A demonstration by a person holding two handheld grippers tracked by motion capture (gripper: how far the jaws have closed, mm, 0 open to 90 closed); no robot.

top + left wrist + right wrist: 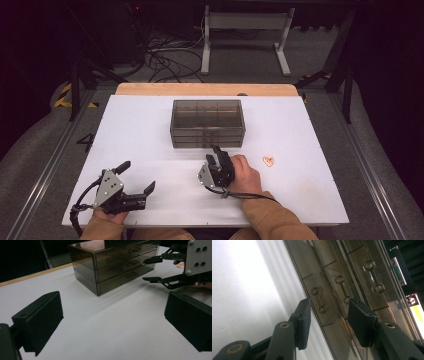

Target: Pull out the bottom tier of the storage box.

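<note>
Two grippers sit near the table's front edge: the left gripper (136,177) gapes wide and empty on the white table (150,130); the right gripper (215,152), half-open, holds nothing, its jaws just before the handles of the smoky plastic drawer box (207,123); drawer contents unreadable; a small heart-shaped piece (268,161) lies to its right

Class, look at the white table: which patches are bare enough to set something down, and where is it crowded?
Bare: the table left of the drawer box; the stretch right of the box, behind the small orange piece; the near middle between the left tongs and right tongs. Crowded: right in front of the box, where the right tongs stand open at the drawer handles.
</note>
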